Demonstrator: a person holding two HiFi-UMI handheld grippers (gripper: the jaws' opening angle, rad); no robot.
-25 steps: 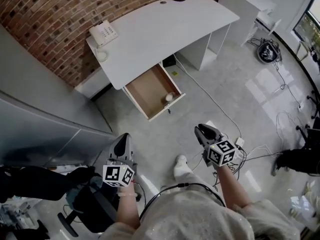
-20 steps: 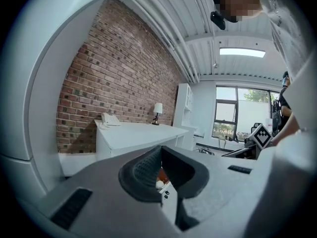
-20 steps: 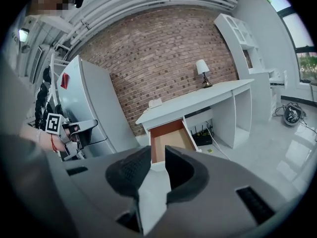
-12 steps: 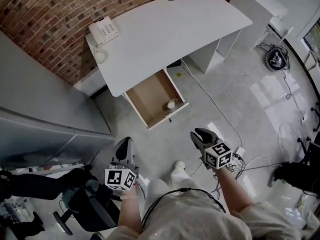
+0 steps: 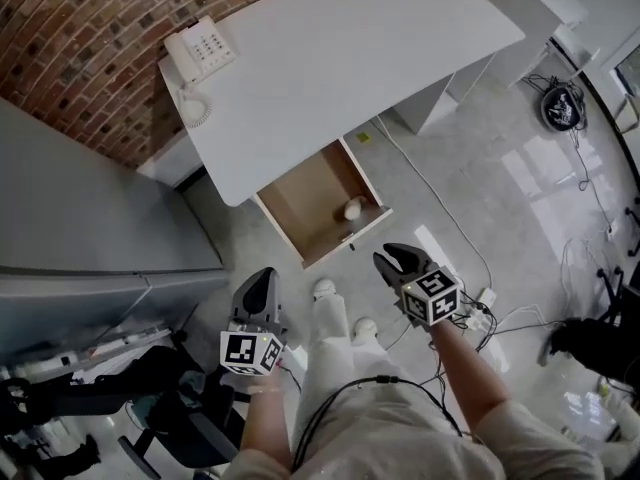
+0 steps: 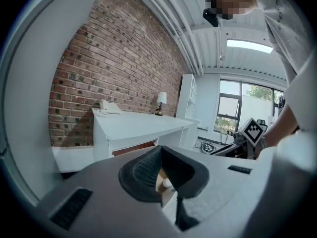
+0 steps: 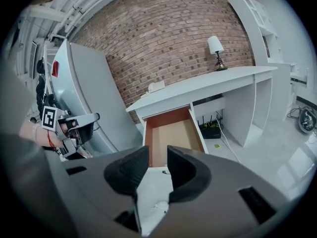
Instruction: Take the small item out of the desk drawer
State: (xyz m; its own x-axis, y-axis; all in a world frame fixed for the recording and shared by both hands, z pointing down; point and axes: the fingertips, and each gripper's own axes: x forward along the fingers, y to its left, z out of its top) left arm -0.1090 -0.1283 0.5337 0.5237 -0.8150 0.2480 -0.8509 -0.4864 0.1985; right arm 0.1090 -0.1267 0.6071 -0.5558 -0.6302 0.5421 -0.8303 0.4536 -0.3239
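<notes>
The white desk [image 5: 340, 58] has its wooden drawer [image 5: 318, 200] pulled out. A small pale round item [image 5: 353, 209] lies in the drawer's front right corner. My right gripper [image 5: 397, 260] hovers over the floor just right of the drawer front. Its jaws are opening, with nothing between them. In the right gripper view the drawer [image 7: 173, 135] lies ahead of the right gripper [image 7: 157, 155], and the item is hidden behind a finger. My left gripper [image 5: 262, 278] hangs below the drawer's left corner, shut and empty. The item [image 6: 167, 183] peeks from behind the left gripper [image 6: 161, 152].
A white phone [image 5: 200, 50] sits on the desk's left end, a lamp [image 7: 215, 46] at its far end. A grey cabinet [image 5: 90, 218] stands left. Cables [image 5: 440, 218] and a power strip [image 5: 483, 303] lie on the floor right. The person's feet [image 5: 322, 290] are below the drawer.
The person has stepped toward the desk, so the open drawer now lies much closer to both grippers. The right gripper has come up beside the drawer front.
</notes>
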